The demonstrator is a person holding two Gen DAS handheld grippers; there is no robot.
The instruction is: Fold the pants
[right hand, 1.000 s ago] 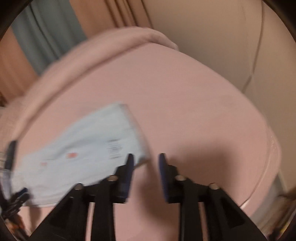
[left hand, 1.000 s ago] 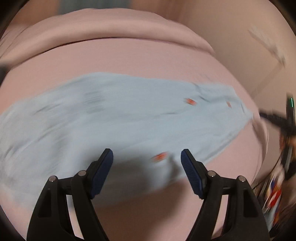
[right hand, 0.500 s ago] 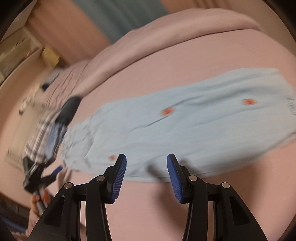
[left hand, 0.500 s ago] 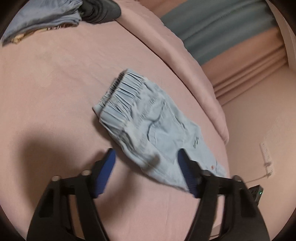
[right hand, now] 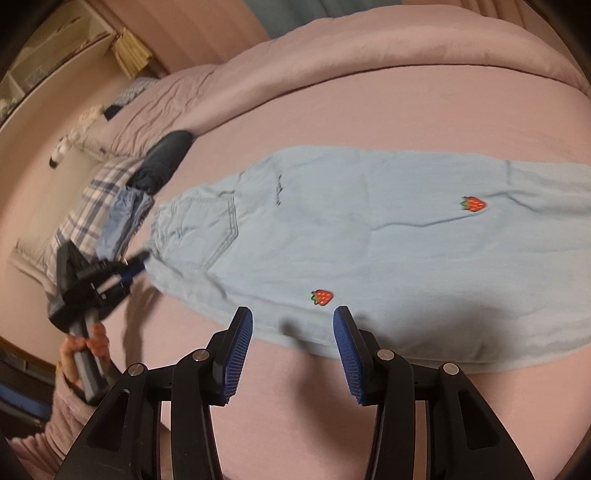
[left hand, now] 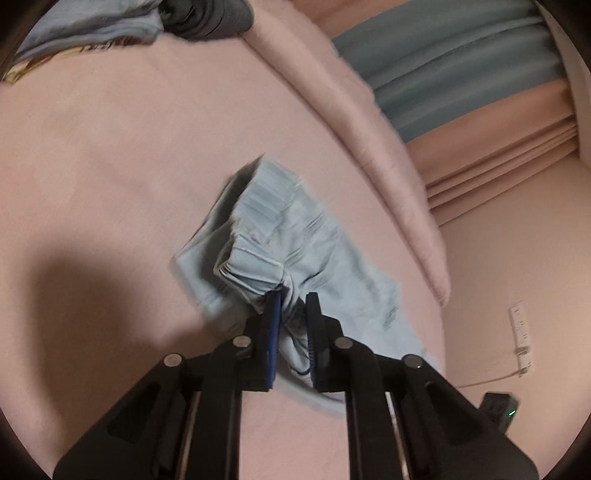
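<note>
Light blue pants [right hand: 369,236] with red strawberry patches lie folded lengthwise on the pink bed, waistband to the left. In the left wrist view my left gripper [left hand: 291,299] is shut on the elastic waistband of the pants [left hand: 258,266] and lifts it off the sheet. The left gripper also shows in the right wrist view [right hand: 138,264] at the waist corner. My right gripper [right hand: 293,319] is open, hovering at the near edge of the pants by a strawberry patch [right hand: 322,296], holding nothing.
A pile of clothes, plaid [right hand: 85,210] and dark [right hand: 166,158], lies at the head of the bed; it also shows in the left wrist view [left hand: 207,18]. A rolled pink duvet [right hand: 369,48] runs along the far side. A wall socket strip [left hand: 521,336] is to the right.
My left gripper has closed on the waistband and raised it. My right gripper has moved in closer to the near edge of the pants and stays open.
</note>
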